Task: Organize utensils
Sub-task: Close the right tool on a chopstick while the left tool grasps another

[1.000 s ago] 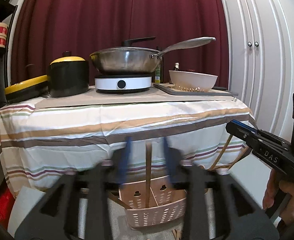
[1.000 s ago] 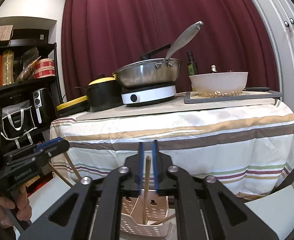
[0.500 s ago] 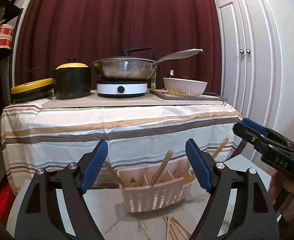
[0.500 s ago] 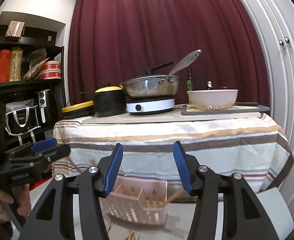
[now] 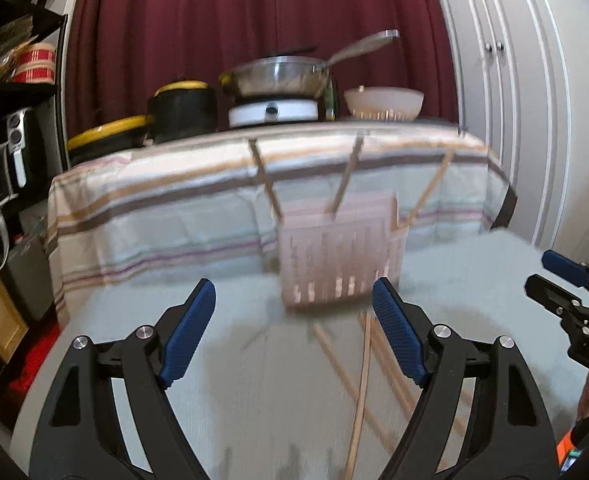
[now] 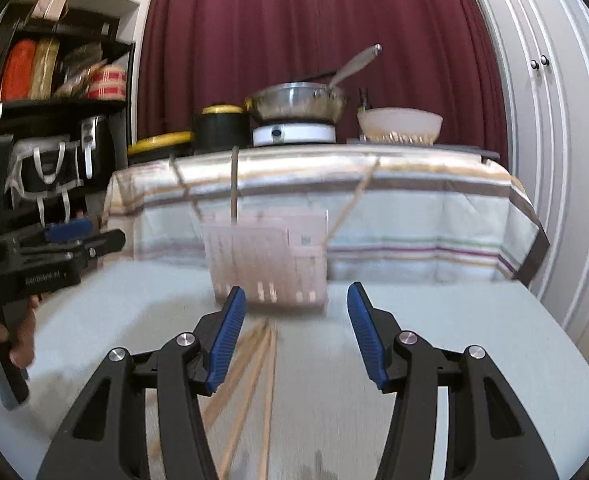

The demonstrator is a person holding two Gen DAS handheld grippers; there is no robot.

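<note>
- Nearest to us, our left gripper (image 5: 294, 336) and right gripper (image 6: 296, 334) both hang above the grey table (image 6: 474, 340) with jaws spread wide and nothing between them.
- Just beyond the fingertips, several loose chopsticks (image 6: 254, 364) lie scattered on the table in front of the basket; we judge these are what is left to sort.
- Further on, the pink slotted basket (image 5: 336, 250) stands upright and holds three sticks (image 5: 344, 178) leaning out of it, so we reckon the job is partly done.
- On writing: the right gripper's body in the left view shows "DAS"; the label on the left gripper's body in the right view is too blurred to read.
- Farthest back, the striped tablecloth (image 6: 414, 208), pan (image 6: 298, 104) and white bowl (image 6: 398, 122) show no readable labels.
</note>
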